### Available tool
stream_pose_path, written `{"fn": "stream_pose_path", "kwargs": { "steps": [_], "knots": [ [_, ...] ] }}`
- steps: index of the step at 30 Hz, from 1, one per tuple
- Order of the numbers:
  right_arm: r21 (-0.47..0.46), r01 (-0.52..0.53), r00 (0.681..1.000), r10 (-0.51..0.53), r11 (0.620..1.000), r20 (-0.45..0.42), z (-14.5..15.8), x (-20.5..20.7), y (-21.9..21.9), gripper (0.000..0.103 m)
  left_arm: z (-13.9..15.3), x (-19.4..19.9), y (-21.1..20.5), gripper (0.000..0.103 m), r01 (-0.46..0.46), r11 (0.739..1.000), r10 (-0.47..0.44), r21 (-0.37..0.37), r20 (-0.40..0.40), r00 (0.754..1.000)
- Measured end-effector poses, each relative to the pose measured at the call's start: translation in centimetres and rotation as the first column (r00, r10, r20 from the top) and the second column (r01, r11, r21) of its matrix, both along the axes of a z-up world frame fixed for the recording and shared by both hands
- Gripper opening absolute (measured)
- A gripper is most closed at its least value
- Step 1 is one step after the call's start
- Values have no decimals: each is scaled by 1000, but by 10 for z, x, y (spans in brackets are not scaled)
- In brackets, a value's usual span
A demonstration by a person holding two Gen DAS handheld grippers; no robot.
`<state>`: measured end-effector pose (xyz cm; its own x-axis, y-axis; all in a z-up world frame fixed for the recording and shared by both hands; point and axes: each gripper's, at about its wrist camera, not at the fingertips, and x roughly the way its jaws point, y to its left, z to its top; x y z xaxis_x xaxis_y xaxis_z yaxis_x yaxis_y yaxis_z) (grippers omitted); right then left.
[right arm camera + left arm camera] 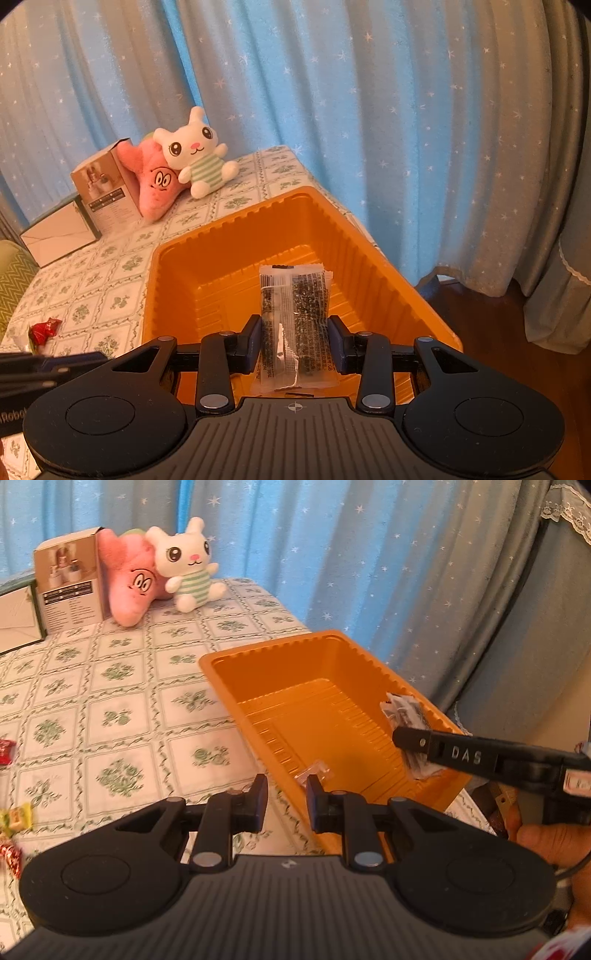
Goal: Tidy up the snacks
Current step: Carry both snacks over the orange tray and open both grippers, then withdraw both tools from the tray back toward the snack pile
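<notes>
Light, crinkly and slippery, the clear snack packet (293, 325) is pinched across its middle by the right hand-held gripper (294, 341) over the orange tray (236, 229) at frame centre, while the left hand-held gripper (287, 803) shows a narrow gap with nothing between its pads.

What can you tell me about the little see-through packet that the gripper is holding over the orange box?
The snack packet is a long, clear plastic wrapper with crimped ends, dark speckled stuff inside and tiny print down one side. It stands upright, pinched at its sides between the blue pads of the right gripper, and hangs over the open orange tray without touching it. In the left wrist view it shows only partly, behind a gripper finger near the tray's right wall.
</notes>
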<state>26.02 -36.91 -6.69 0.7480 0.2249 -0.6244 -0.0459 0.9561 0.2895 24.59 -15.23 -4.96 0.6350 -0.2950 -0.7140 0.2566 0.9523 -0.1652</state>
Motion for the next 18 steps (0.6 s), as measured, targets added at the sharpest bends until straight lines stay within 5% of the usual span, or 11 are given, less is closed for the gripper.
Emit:
{"fn": "stream_pose_path", "kwargs": {
  "steps": [3,7,18],
  "knots": [
    [28,-10,1000,9,1000,27,3,-1,0,38,0,-7,4,20,-9,1000,9,-4,2,1000],
    [32,1,999,-3,999,52,5,-5,0,53,3,-17,12,21,-25,1000,25,-9,5,1000],
    [6,2,1000,-2,1000,28,29,-61,21,53,24,-69,46,25,-96,995,96,11,38,995]
  ]
}}
